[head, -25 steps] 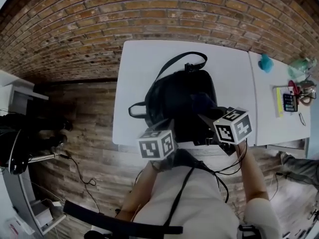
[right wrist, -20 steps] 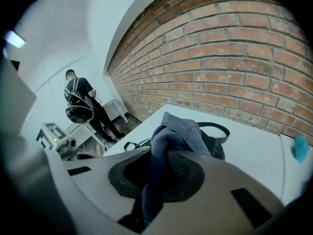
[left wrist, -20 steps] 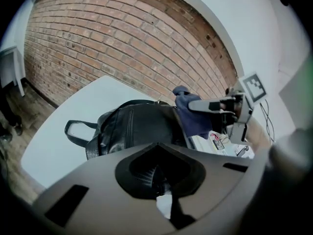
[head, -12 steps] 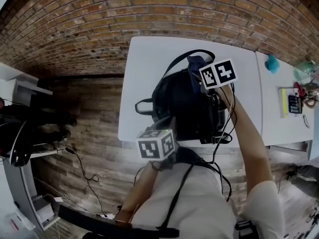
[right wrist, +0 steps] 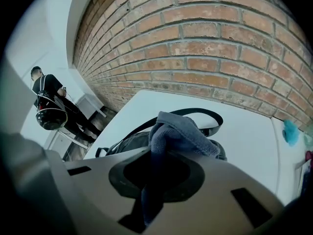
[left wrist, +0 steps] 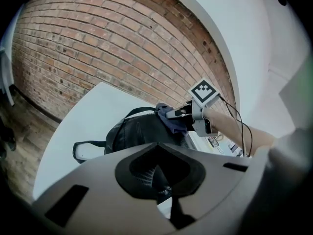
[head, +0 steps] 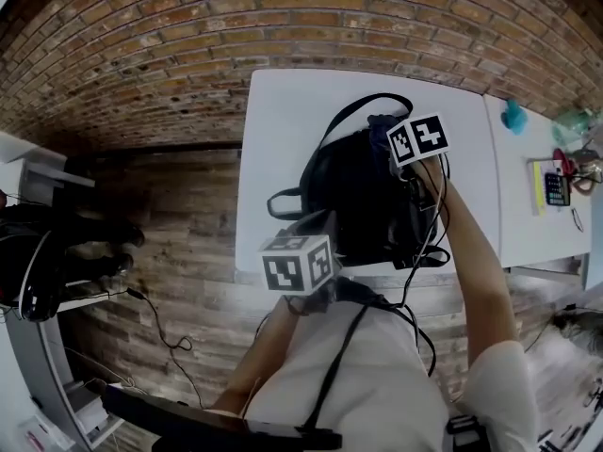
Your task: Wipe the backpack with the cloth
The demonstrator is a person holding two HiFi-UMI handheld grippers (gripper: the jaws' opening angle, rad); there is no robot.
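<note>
Currently: black soft-sided backpack lying flat on white worktop. Right gripper jaws clenching grey-blue fabric cloth, holding it on backpack's far end, beside looped black strap. Left gripper jaws sitting closed together, positioned at backpack's near edge.

Light: bright, even, diffuse; white counter nearly washed out, upper centre of head view.
Shadows: soft; backpack a dark mass, little detail.
Distortion: strong fisheye, brick wall courses bow; black corners.
Focus: cloth weave sharp, centre of right gripper view; lower foreground soft.
</note>
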